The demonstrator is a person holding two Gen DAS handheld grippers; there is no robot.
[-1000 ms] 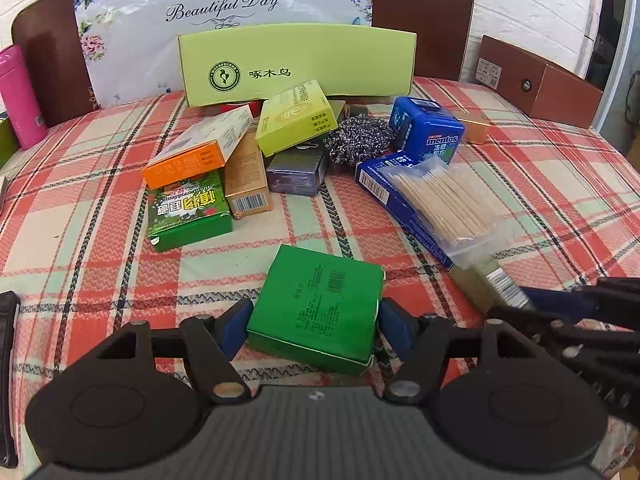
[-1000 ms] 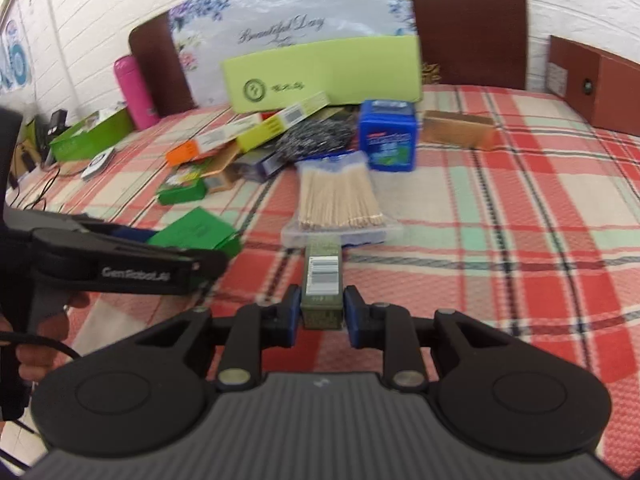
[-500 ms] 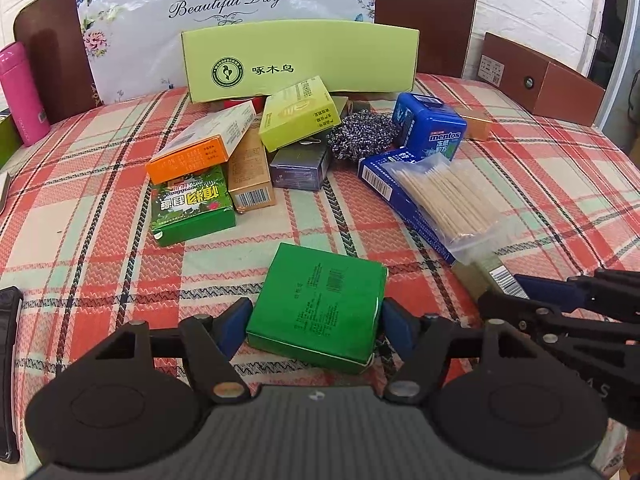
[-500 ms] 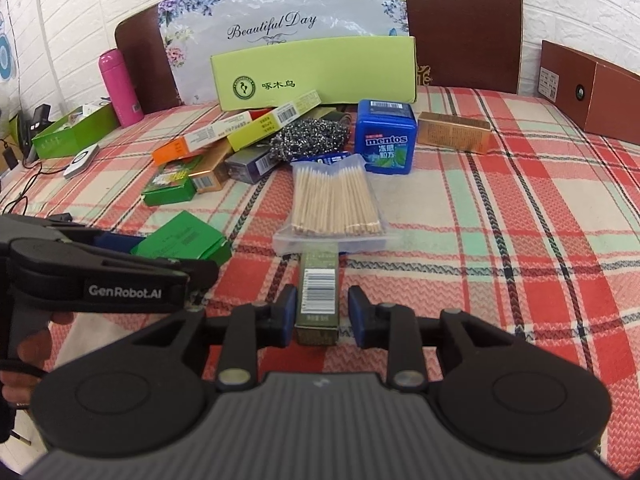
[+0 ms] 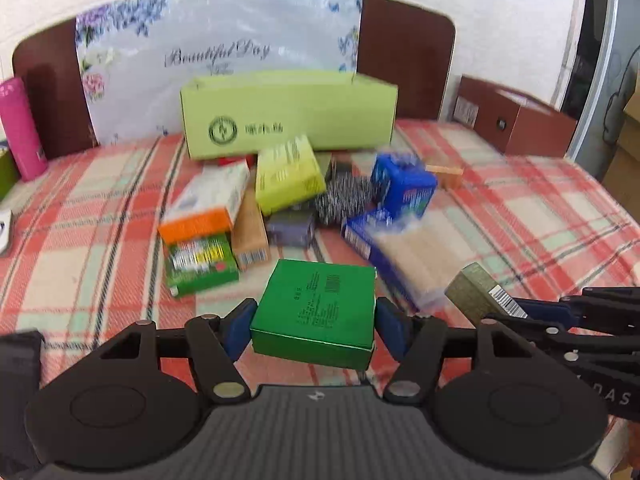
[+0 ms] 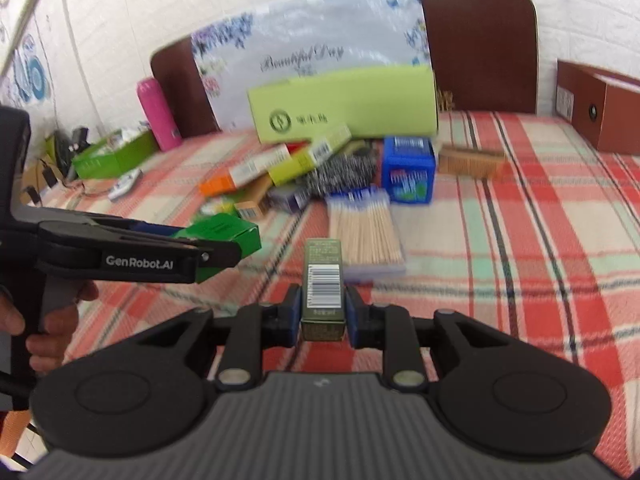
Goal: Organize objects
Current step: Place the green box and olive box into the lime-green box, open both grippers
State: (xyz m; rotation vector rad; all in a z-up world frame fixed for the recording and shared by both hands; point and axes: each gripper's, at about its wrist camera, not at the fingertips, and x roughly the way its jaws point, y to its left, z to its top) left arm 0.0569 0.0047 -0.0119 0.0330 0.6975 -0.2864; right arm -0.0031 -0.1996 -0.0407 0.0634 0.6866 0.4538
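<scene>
A flat dark green box (image 5: 320,304) hangs above the plaid tablecloth (image 5: 100,216) between the blue pads of my left gripper (image 5: 312,320). Its jaws are closing and the pads press on the box's two sides. In the right wrist view the same green box (image 6: 232,232) sticks out of the left gripper (image 6: 224,240), which a hand holds at the left. My right gripper (image 6: 323,312) is closing on a slim olive box (image 6: 323,276) with a barcode on top, also held off the cloth. The olive box (image 5: 472,292) shows at the right of the left wrist view.
A long light-green open box (image 5: 288,116) stands at the back. In front of it lie several small cartons, a steel scourer (image 5: 344,196), a blue mint box (image 5: 404,184) and a pack of cotton swabs (image 5: 408,248). A pink bottle (image 5: 20,128) stands far left, a brown box (image 5: 520,124) far right.
Both grippers have risen. The green box and the olive box, which lay on the cloth, are now gripped and lifted off it.
</scene>
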